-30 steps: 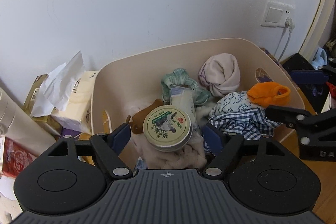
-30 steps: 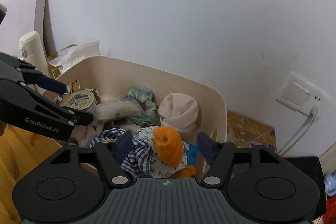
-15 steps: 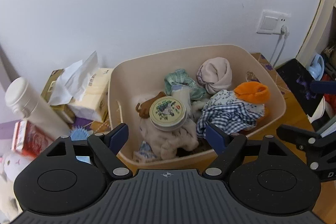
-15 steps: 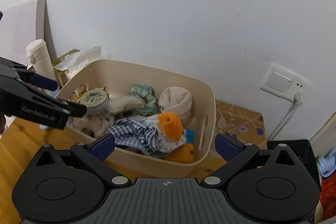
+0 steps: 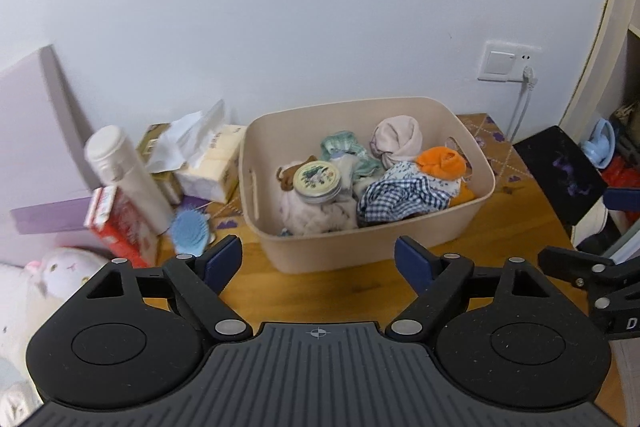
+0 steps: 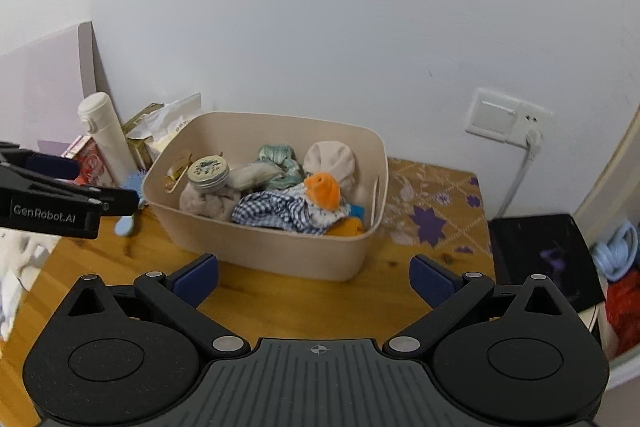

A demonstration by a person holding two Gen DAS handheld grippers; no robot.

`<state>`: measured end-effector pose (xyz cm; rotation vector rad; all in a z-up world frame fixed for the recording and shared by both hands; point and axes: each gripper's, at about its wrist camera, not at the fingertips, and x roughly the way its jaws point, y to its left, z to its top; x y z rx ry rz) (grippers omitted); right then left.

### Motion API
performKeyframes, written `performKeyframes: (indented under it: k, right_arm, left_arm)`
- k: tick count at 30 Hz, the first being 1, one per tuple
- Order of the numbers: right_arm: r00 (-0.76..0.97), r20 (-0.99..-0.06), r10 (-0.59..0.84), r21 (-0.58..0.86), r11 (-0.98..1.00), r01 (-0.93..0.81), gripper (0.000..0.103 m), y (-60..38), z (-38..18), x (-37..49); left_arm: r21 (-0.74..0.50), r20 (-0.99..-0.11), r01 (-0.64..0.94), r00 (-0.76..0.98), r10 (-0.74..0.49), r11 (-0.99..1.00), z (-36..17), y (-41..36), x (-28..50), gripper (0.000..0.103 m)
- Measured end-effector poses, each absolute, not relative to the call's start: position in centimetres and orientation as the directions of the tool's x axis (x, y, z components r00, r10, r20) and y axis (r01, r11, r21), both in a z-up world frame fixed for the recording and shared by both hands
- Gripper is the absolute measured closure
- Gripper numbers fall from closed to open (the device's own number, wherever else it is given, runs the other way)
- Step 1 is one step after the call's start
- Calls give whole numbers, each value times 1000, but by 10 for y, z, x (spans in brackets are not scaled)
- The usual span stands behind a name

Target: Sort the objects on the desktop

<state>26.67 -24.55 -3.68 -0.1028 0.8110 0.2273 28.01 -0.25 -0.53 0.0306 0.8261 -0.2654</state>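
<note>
Left gripper [image 5: 318, 259] is opening and right gripper [image 6: 314, 277] is wide open, both empty; the beige bin [image 5: 360, 251] at 12 o'clock.

We see the bin [image 5: 362, 251] on the desk [image 5: 320, 291] against the wall. In it, a tin [image 5: 317, 178] rests on cloths toward its left end. A bottle [image 5: 128, 179], tissues [image 5: 208, 171] and a brush [image 5: 190, 231] stand by the desk's left edge.

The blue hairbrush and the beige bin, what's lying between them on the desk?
Nothing: in the left wrist view, only bare wooden desk separates the blue hairbrush from the beige bin.
</note>
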Motion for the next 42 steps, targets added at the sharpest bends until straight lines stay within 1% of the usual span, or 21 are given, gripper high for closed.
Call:
performKeyframes:
  k: [12,20,34,42]
  right_arm:
    - [682,-713,163,14,976,-218,0,-271,-3,194]
    - [708,-690,153,16,980,-196,0,-286,21,141]
    - [684,-722,105,-16,986,-168,0,-318,28,62]
    - [661,-745,92,-15,988,-155,0,-339,29,25]
  left_arm:
    - [-102,-710,203,671,-214,974,33,7,191,18]
    - [-98,-688,213,691,-221,972,55,8,132,18]
    - [-109,-694,240,676,-247,965,68,12,42,17]
    - [-182,-699,227,655,-288,957,70,14,4,17]
